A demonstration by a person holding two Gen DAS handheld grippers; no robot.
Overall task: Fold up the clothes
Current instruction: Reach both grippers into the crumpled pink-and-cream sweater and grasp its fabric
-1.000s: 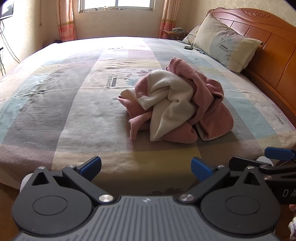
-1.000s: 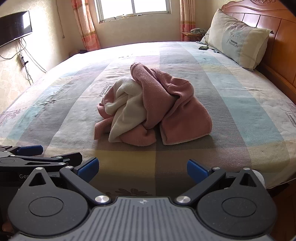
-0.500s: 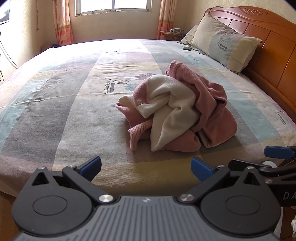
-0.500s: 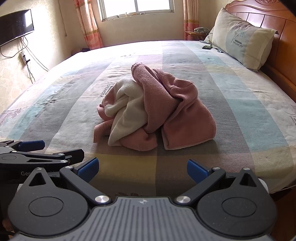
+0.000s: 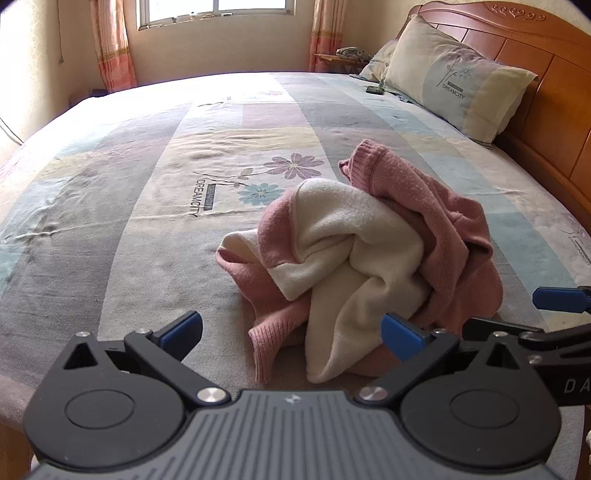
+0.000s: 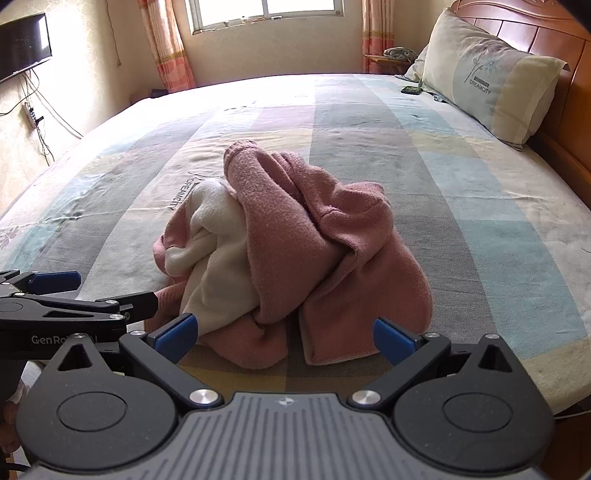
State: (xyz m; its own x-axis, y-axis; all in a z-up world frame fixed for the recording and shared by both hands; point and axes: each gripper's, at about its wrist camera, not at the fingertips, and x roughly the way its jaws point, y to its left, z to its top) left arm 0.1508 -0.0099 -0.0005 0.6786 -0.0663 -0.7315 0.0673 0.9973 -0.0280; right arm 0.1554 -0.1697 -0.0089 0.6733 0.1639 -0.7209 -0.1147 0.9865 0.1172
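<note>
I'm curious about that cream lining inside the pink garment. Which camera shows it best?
The left wrist view: the cream lining faces it, broad and unobstructed, spilling from the pink garment. In the right wrist view, only a narrower strip shows, mostly hidden behind pink folds.

- A bed [image 5: 155,229] fills most of both views, covered by a patchwork sheet in pale blue, grey, yellow and pink blocks with printed flowers and the word DREAMCITY.
- A pillow [image 5: 458,79] leans against the carved wooden headboard [image 5: 535,40].
- A small dark flat object [image 5: 375,89], too small to identify, lies on the sheet just beside the pillow.
- A window [image 6: 266,13] sits between orange-pink curtains [image 6: 162,44].
- A dark wall-mounted screen [image 6: 22,46] has cables hanging below it.
</note>
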